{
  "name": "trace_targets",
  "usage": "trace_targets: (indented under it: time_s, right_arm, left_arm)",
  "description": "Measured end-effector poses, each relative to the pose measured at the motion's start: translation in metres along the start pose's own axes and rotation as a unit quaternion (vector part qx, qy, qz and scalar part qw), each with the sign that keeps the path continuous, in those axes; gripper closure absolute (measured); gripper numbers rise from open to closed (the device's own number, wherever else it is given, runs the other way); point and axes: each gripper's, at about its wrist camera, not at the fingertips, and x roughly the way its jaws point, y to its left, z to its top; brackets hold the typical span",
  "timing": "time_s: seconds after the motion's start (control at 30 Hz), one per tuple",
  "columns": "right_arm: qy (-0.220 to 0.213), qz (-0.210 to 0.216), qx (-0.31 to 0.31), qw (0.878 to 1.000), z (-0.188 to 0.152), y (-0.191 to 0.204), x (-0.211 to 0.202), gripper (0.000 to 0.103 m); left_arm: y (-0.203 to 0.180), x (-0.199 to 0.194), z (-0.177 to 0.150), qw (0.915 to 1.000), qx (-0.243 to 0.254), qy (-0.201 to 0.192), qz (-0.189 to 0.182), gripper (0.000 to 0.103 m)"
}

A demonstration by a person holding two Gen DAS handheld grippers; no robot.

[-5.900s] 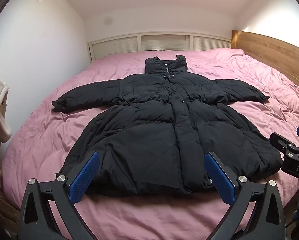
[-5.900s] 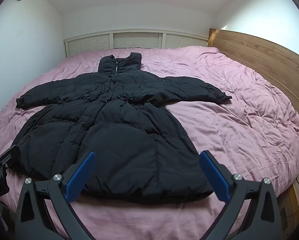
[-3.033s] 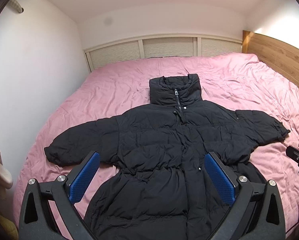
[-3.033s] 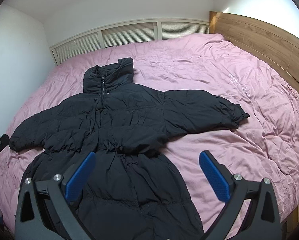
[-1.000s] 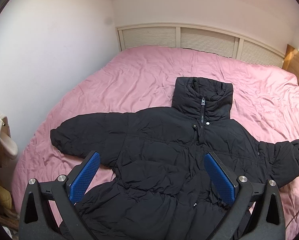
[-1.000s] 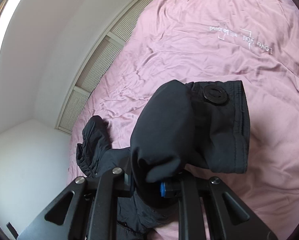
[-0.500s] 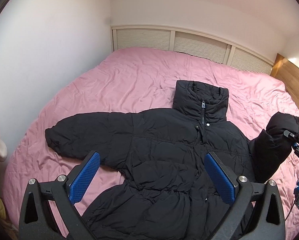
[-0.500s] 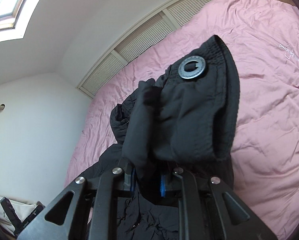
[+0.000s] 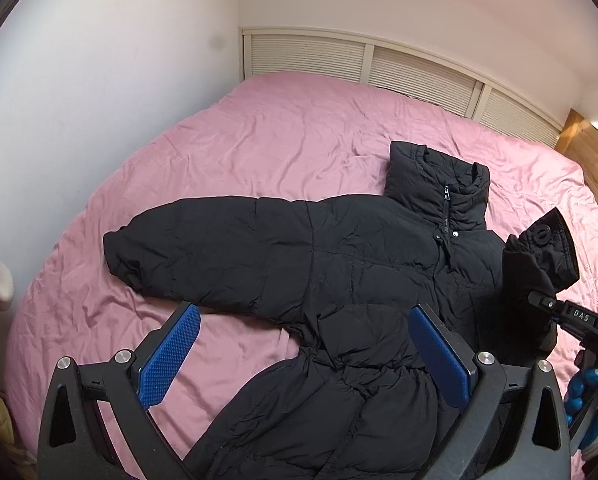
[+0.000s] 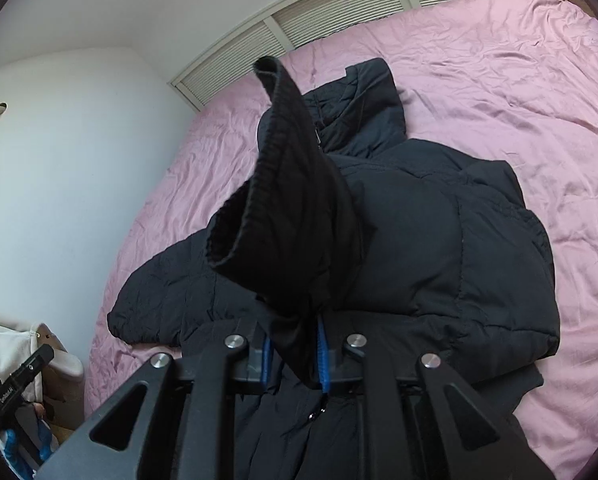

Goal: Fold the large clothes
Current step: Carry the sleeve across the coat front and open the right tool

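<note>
The black puffer coat [image 9: 339, 280] lies front-up on the pink duvet [image 9: 259, 128], its zipped collar [image 9: 439, 184] pointing away from both claws. The right gripper [image 10: 295, 354] is clenched on the ribbed cuff [image 10: 283, 200] of one sleeve, the dark fabric bunched between its blue pads [image 10: 321, 360] and standing up just ahead of them, with the sleeve doubled over the chest below. In the left wrist view that same cuff rises to the right of the left gripper [image 9: 307, 356], beside the collar. The left gripper is released, pads wide apart and holding nothing; the waist of the coat lies between and beyond them, and the other sleeve [image 9: 203, 256] stretches flat to their far left.

To do this fold well, carry the cuff low across the chest so the padded sleeve lays flat rather than ballooning, set it down square to the zip, and let go only once the fabric rests. The free claw could press the shoulder seam to keep the body from dragging
</note>
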Motion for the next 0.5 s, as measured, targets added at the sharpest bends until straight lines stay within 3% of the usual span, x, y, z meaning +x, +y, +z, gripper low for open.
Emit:
trace_targets:
  time_s: [0.27, 0.5]
  right_arm:
    - [0.062, -0.034, -0.025, 0.997, -0.051, 0.004, 0.047, 0.086]
    - [0.082, -0.067, -0.057, 0.993, -0.073, 0.003, 0.067, 0.083]
  left_arm:
    - [-0.007, 0.016, -0.003, 0.9999, 0.011, 0.008, 0.008, 0.001]
    - [-0.019, 0.027, -0.008, 0.9996, 0.023, 0.006, 0.016, 0.001]
